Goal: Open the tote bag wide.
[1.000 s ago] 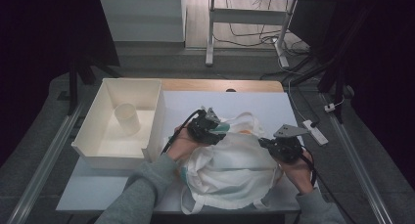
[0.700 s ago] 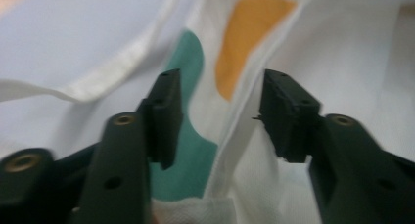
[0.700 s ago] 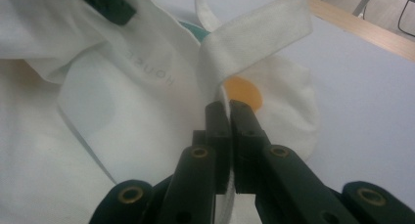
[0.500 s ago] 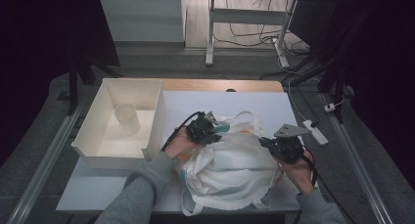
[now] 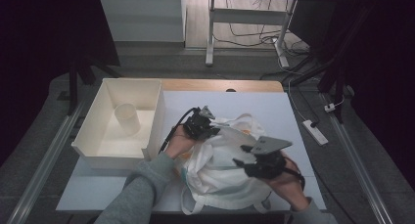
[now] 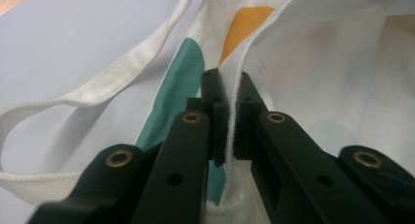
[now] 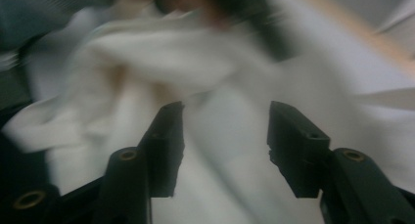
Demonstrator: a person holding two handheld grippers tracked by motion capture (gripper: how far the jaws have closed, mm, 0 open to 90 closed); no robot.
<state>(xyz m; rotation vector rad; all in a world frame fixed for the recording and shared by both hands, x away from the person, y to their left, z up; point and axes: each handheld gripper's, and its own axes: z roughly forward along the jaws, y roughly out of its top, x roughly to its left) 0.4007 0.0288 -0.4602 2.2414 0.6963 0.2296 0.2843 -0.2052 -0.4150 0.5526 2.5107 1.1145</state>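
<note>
Up close, left gripper point(image 6: 226, 111) pinches the bag's hem point(image 6: 234, 77) — right gripper's point(image 7: 225, 136) fingers spread, opening

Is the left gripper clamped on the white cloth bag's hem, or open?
Clamped: the left gripper has its jaws pinched together on the white cloth bag's stitched hem.

bag point(image 5: 220, 165): white woven cloth, matt | fingers point(image 6: 215, 116): black matt plastic

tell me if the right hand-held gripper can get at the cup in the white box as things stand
Probably not easily. The cup stands in the white box far left, and the left hand-held gripper, shut on the bag, lies between it and the open right hand-held gripper.
</note>
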